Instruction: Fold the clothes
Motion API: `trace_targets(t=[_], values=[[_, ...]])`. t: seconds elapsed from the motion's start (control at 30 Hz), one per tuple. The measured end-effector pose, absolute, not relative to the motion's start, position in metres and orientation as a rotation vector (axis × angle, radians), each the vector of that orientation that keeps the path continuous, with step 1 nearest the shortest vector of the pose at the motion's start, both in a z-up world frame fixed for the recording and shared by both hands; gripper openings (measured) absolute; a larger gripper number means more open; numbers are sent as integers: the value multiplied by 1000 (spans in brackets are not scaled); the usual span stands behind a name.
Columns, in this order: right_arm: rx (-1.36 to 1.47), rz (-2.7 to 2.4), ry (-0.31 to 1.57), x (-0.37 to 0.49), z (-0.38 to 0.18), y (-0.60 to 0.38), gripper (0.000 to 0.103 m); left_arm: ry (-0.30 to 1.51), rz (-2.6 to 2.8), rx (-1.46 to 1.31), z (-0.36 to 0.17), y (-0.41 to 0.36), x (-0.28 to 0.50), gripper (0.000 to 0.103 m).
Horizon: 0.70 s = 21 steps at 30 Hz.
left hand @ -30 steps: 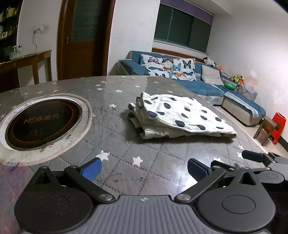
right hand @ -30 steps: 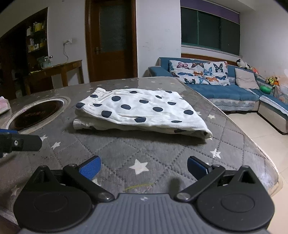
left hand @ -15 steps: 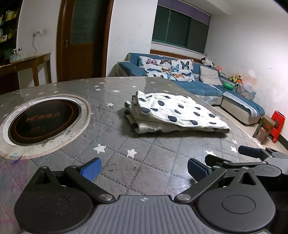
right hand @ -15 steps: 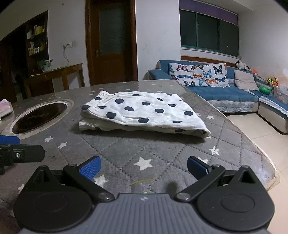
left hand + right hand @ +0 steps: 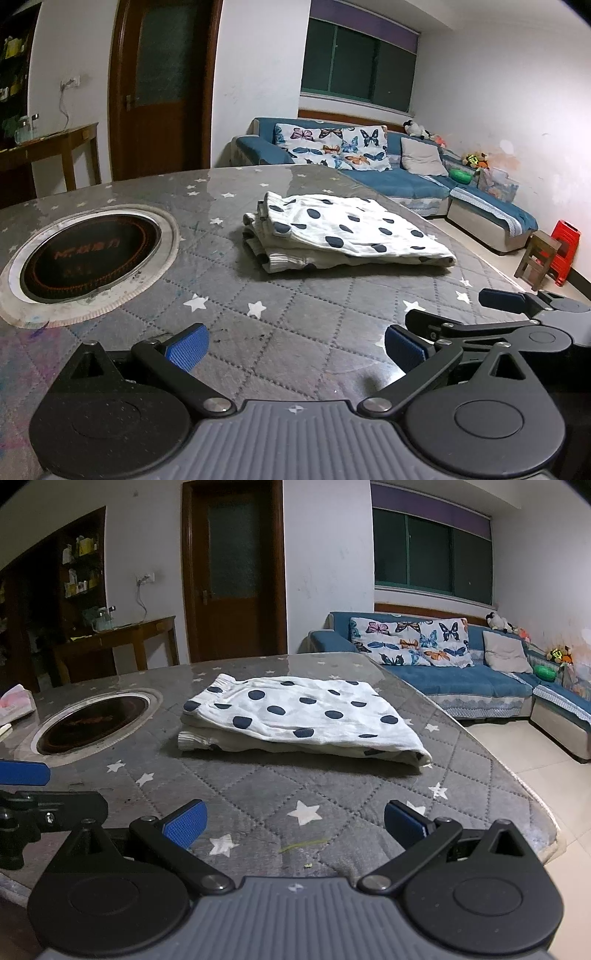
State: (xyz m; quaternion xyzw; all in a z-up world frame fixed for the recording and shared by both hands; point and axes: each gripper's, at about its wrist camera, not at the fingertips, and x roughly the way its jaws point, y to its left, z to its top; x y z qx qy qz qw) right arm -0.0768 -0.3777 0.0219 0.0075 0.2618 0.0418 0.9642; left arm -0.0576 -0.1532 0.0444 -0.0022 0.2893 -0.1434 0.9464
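A: Item, polka-dot garment (image 5: pixel 299 716): lay folded on the quilted table (image 5: pixel 258 794), beside the inset burner (image 5: pixel 88 254).
B: Left gripper (image 5: pixel 295 343), right gripper (image 5: pixel 295 823): fingers wide, empty, drawn further back than a second before. Fold judged complete.

Garment (image 5: pixel 303 716): white, dark navy polka dots. Table cover (image 5: pixel 258 794): grey quilted diamond stitch, white stars. Hob (image 5: pixel 88 251): black glass, reddish ring and lettering, silver rim. Gripper pads (image 5: pixel 184 823): blue, textured; linkages black, body grey ribbed. Sofa (image 5: pixel 461 683): blue. Cushions (image 5: pixel 410 642): white with multicolour butterflies. Door (image 5: pixel 232 572): dark brown. Stool (image 5: pixel 565 251): red.
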Motion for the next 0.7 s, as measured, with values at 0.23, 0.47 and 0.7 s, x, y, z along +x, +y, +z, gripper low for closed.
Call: trace_targets(t=[0.23,0.47,0.7], values=[[17,88,524,-81,24,-377,103,582,-299,9,45,-157,-64,103],[18,91,522,-82,24,-377,103,577,-302,12,45,-159,-66,103],[19,94,526,-81,23,-377,103,581,-305,16,44,-161,-65,103]])
